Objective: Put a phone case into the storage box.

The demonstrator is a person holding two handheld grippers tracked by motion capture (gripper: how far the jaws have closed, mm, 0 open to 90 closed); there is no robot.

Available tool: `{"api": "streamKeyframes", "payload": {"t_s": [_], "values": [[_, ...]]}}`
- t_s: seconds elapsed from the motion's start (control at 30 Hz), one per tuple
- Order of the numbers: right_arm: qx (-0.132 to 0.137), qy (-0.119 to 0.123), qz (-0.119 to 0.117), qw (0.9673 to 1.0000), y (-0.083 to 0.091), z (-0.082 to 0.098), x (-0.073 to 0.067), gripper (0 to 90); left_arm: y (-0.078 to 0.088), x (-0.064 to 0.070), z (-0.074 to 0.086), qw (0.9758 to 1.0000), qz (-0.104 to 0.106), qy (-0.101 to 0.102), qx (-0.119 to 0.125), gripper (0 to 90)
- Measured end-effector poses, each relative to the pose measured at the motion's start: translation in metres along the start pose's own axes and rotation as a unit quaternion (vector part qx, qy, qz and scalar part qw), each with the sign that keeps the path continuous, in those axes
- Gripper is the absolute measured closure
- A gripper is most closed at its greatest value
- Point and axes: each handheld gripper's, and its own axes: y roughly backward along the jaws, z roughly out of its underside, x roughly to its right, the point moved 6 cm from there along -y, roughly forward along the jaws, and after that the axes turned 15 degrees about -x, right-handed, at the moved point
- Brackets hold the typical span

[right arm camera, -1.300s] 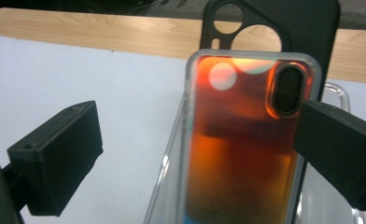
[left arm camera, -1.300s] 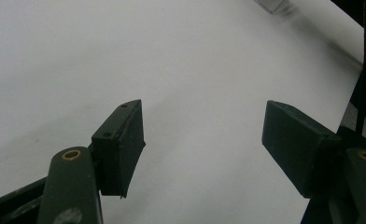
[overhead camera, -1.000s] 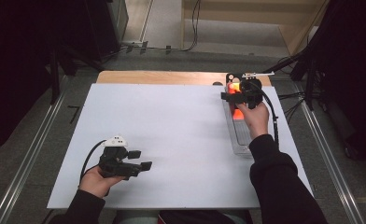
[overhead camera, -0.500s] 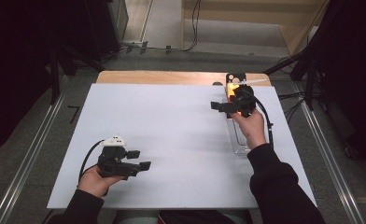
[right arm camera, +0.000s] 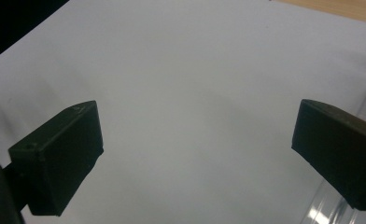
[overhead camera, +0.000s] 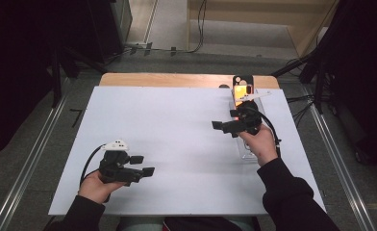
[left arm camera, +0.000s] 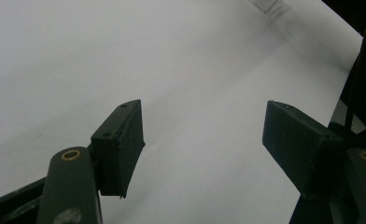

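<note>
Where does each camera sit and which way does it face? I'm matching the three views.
High view: above the person's side, facing forward and down on the white sheet; both forearms, left gripper, right gripper.
Left gripper view: rides the left gripper, facing across the sheet; its open jaws.
Right gripper view: rides the right gripper, facing the sheet, clear tray beside; open jaws.
Shared: the sheet.

Grey floor (overhead camera: 42, 144) — dim (dark) surroundings
</note>
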Motion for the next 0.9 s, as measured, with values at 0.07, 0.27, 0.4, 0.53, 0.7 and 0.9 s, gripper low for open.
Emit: {"api": "streamKeyframes", "payload": {"t_s": [0.07, 0.27, 0.4, 0.53, 0.7, 0.9], "values": [[0.000, 0.006, -0.010, 0.9999, 0.001, 0.005, -0.006, 0.6, 0.001, 0.000, 0.000, 1.0000, 0.001, -0.002, -0.002, 29.3], [-0.004, 0.021, -0.018, 0.9996, 0.004, 0.018, -0.018, 8.9, 0.000, 0.002, 0.000, 0.9999, 0.004, -0.009, -0.003, 29.3], [-0.013, 0.034, -0.025, 0.9990, 0.005, 0.028, -0.025, 11.5, 0.000, 0.002, 0.001, 0.9999, 0.004, -0.013, -0.005, 29.2], [-0.026, 0.051, -0.019, 0.9982, 0.005, 0.040, -0.031, 14.4, 0.001, 0.002, 0.001, 0.9998, 0.007, -0.017, -0.003, 29.2], [-0.036, 0.059, -0.024, 0.9973, 0.006, 0.054, -0.036, 20.8, 0.001, 0.004, 0.002, 0.9997, 0.013, -0.022, -0.003, 29.2], [-0.038, 0.064, -0.041, 0.9964, 0.009, 0.070, -0.041, 21.9, 0.001, 0.005, 0.002, 0.9995, 0.013, -0.028, -0.004, 29.2]]}}
